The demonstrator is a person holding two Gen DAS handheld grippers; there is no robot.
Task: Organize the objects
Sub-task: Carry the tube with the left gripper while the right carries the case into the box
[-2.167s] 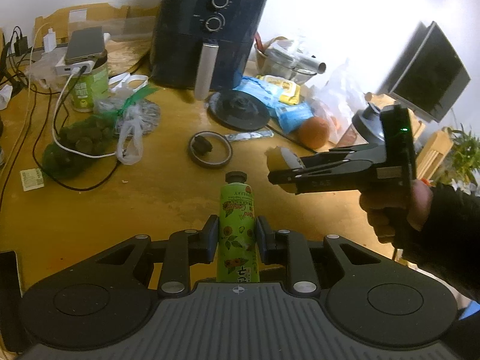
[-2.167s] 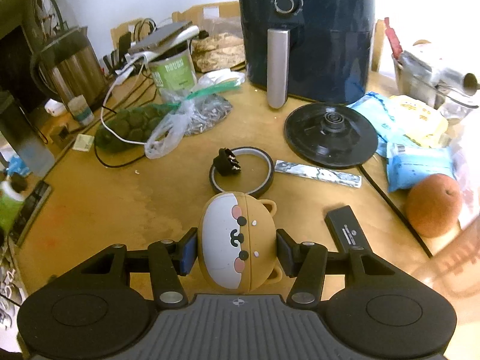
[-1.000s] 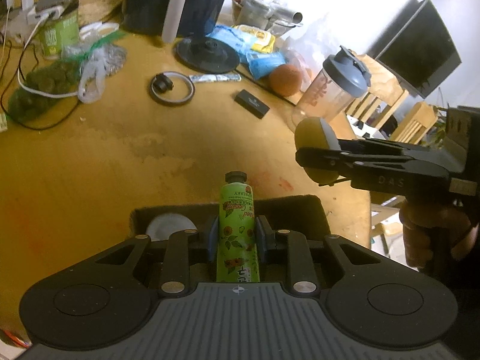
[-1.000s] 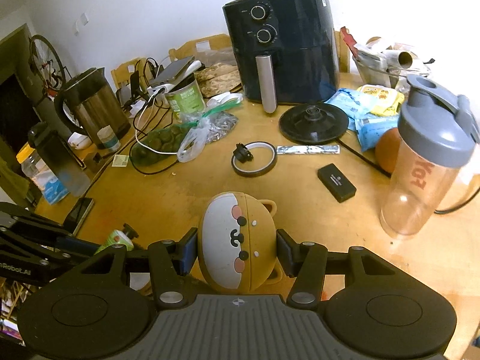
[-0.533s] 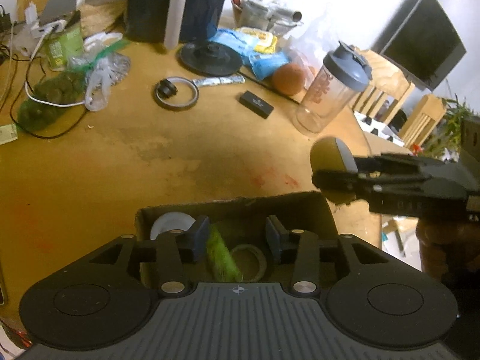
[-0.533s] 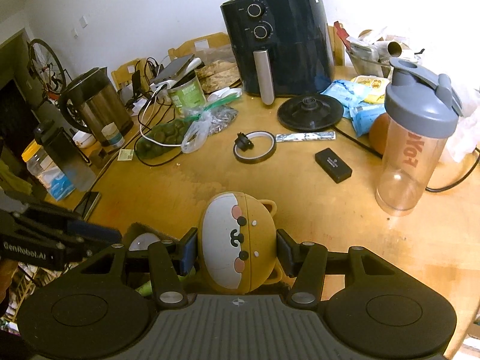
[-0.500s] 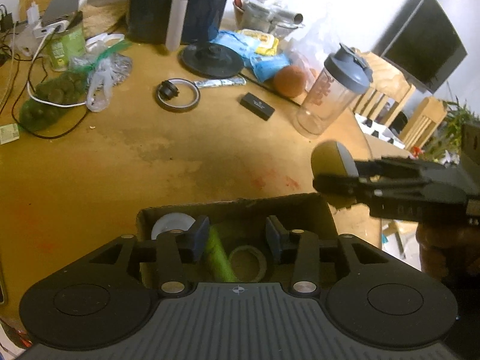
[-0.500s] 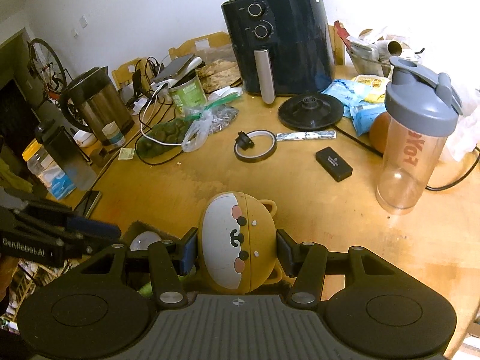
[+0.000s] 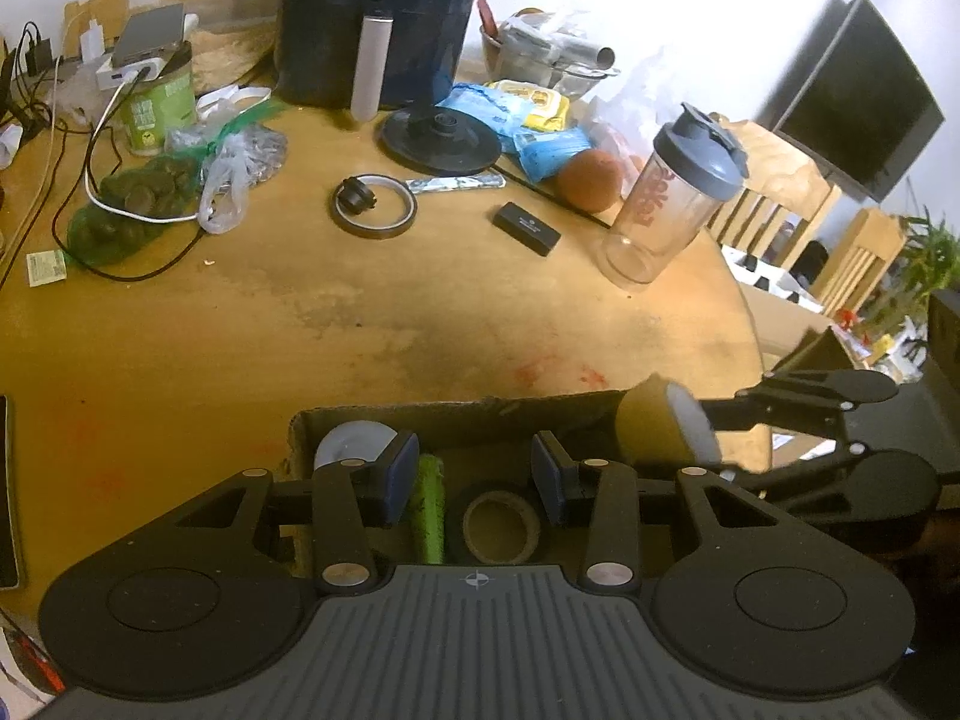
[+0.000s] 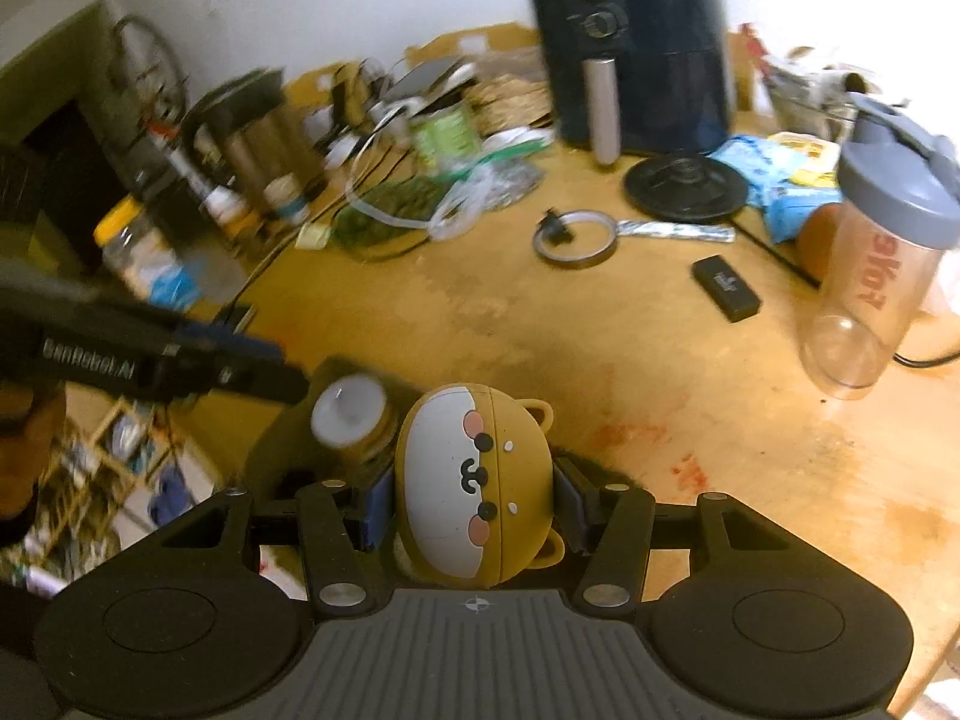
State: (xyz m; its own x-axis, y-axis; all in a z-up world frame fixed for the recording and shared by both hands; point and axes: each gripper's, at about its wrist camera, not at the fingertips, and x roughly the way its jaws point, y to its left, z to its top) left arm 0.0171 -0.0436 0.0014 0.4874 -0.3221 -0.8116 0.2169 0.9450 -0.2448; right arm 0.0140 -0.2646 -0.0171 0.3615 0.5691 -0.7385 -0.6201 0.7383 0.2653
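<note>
A dark cardboard box (image 9: 456,414) sits at the table's near edge. In it lie a green tube (image 9: 429,504), a tape roll (image 9: 495,525) and a white-lidded jar (image 9: 354,447). My left gripper (image 9: 474,474) hangs open just above the box, nothing between its pads, with the tube below its left finger. My right gripper (image 10: 474,498) is shut on a brown and white bear-face case (image 10: 474,480). The left wrist view has that case (image 9: 666,426) over the box's right end. The right wrist view has the jar (image 10: 348,408) just left of the case and the left gripper (image 10: 180,360) at the left.
Farther back on the wooden table stand a clear shaker bottle (image 9: 672,192), a small black box (image 9: 528,228), a tape ring (image 9: 375,213), an orange (image 9: 588,180), a black round base (image 9: 441,138), a dark air fryer (image 9: 384,18), bags and cables (image 9: 138,204). A phone (image 9: 6,492) lies at the left edge.
My left gripper opened and let go of the green tube, which now lies in the box. My right gripper carried the bear-face case leftward and lower, over the box.
</note>
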